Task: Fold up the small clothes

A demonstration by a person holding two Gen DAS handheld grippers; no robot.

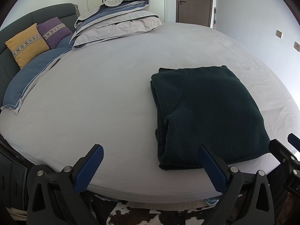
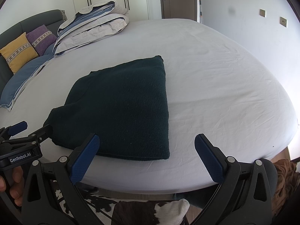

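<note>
A dark green knitted garment lies folded into a rectangle on the pale grey bed sheet, near the bed's front edge. It also shows in the right wrist view. My left gripper is open and empty, just in front of the garment's near left corner. My right gripper is open and empty at the garment's near right corner. The left gripper shows at the left edge of the right wrist view, and the right gripper at the right edge of the left wrist view.
A folded duvet is stacked at the bed's far side. Yellow and purple cushions lean on the dark headboard, with a blue pillow in front. A cowhide rug lies below the bed edge. A door stands behind.
</note>
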